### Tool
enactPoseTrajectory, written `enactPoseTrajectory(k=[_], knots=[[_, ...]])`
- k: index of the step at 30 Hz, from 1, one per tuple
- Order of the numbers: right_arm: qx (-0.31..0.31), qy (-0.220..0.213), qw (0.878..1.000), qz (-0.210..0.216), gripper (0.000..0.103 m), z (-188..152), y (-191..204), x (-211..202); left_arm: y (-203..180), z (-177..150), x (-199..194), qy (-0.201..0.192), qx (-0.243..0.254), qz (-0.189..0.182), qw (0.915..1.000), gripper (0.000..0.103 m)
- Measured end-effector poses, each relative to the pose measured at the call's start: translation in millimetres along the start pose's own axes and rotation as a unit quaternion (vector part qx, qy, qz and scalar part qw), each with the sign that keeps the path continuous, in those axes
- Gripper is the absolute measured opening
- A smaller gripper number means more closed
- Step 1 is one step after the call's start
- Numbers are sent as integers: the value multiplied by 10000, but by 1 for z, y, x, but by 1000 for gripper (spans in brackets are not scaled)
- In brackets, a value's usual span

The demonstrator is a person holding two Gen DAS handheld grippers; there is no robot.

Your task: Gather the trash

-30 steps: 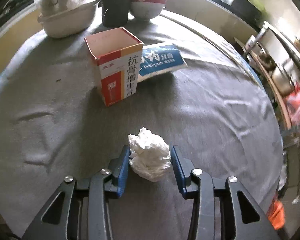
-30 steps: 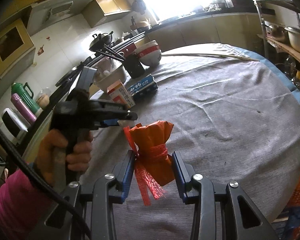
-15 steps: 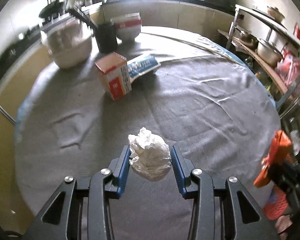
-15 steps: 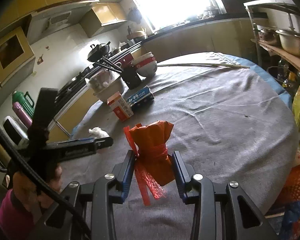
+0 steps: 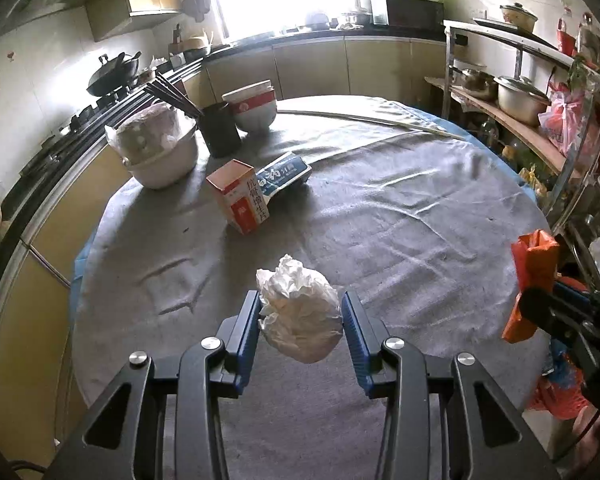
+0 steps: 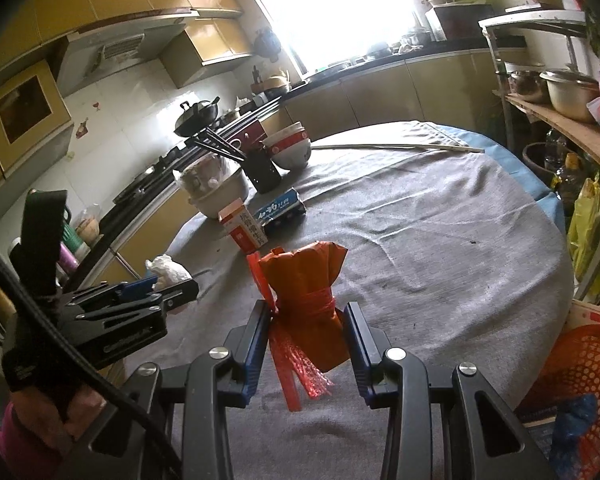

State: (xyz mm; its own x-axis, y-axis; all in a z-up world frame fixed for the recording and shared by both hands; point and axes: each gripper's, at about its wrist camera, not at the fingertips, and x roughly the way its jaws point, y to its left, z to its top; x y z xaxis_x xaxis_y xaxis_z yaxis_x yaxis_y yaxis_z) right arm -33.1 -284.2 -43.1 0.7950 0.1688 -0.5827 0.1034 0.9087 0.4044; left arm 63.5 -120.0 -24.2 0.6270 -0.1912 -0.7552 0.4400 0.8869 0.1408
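Note:
My left gripper (image 5: 300, 312) is shut on a crumpled white tissue ball (image 5: 298, 314) and holds it above the grey tablecloth (image 5: 380, 220). My right gripper (image 6: 306, 320) is shut on an orange tied bag (image 6: 306, 300) with red net strips hanging down, also held above the table. The orange bag also shows in the left wrist view (image 5: 534, 276) at the right edge. The tissue shows in the right wrist view (image 6: 168, 270) at the left. A red and white carton (image 5: 238, 196) and a blue toothpaste box (image 5: 284, 174) lie farther back on the table.
A covered white pot (image 5: 158, 146), a black chopstick holder (image 5: 220, 128) and stacked bowls (image 5: 252, 106) stand at the table's far left. An orange mesh basket (image 6: 580, 364) sits low at the right, beside the table. Shelves with pots (image 5: 520, 98) line the right wall.
My left gripper has lifted the tissue ball off the table and drawn back, so the whole table shows. My right gripper has risen and drawn back a little with the orange bag.

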Motion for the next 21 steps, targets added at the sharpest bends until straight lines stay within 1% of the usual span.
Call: enactPoseTrajectory(k=[3, 7, 10, 12, 14, 15, 16, 19, 21], knots=[[45, 251, 9997, -39, 40, -5, 1, 12, 3, -5, 3, 70, -31, -40, 10000, 42], [194, 704, 9972, -188, 40, -14, -3, 33, 7, -14, 13, 235, -70, -126, 9996, 42], [461, 984, 9939, -167, 40, -21, -11, 48, 11, -22, 27, 487, -98, -250, 9985, 43], [534, 1147, 9915, -286, 40, -26, -15, 57, 14, -30, 39, 712, -160, -351, 9967, 43], [599, 1257, 9896, -364, 40, -31, -19, 64, 19, -36, 50, 891, -255, -451, 9947, 43], [655, 1241, 9897, -298, 41, -33, -20, 64, 21, -40, 56, 985, -310, -507, 9934, 43], [664, 1233, 9897, -309, 43, -33, -20, 65, 23, -43, 61, 1051, -349, -551, 9923, 43], [527, 1239, 9899, -445, 45, -32, -16, 69, 25, -50, 73, 1170, -407, -712, 9897, 45], [476, 1240, 9901, -459, 46, -31, -13, 73, 28, -53, 76, 1176, -455, -829, 9885, 46]])
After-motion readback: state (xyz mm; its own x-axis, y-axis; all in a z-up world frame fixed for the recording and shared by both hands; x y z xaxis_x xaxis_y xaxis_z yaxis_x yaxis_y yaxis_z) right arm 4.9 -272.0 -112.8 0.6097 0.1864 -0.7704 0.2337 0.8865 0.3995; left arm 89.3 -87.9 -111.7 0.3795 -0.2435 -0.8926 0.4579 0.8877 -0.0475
